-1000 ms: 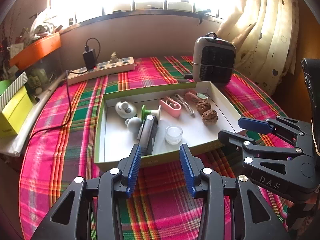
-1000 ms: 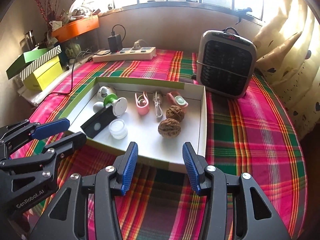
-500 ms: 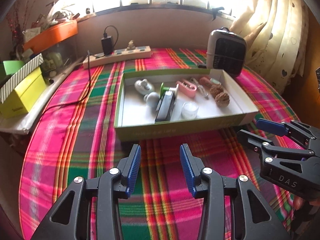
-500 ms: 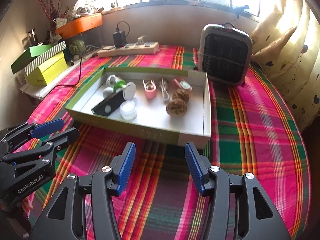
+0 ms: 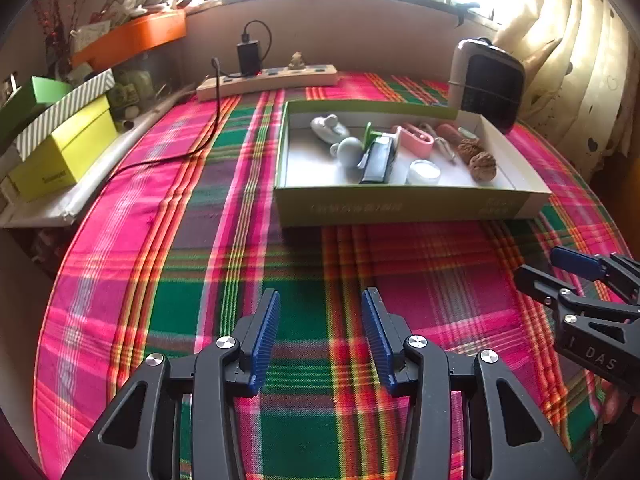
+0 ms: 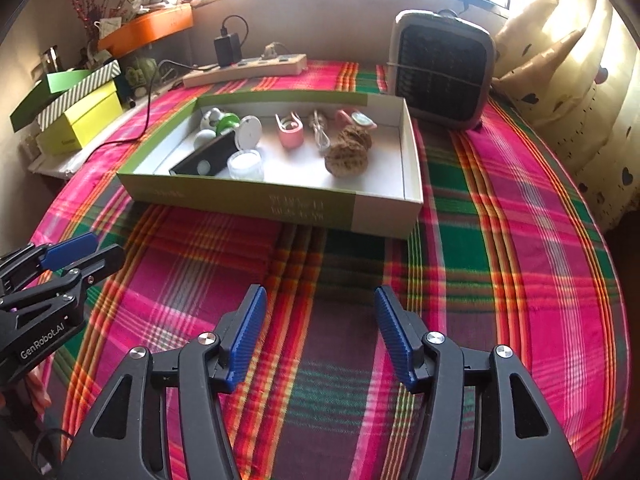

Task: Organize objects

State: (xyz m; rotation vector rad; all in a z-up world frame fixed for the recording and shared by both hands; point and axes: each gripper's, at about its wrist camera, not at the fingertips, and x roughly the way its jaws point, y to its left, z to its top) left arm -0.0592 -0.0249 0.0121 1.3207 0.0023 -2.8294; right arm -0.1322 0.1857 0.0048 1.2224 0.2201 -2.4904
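We hold both tongs empty above the bare plaid surface (image 5: 168, 240), near its front edge: the left tongs (image 5: 320, 336) and right tongs (image 6: 320, 332) are opening with nothing between them. The shallow box (image 6: 280, 200), long axis running left to right, sits toward the back edge. Its small items all lie inside, seemingly gathered; the dark remote (image 6: 208, 158) lies diagonally.
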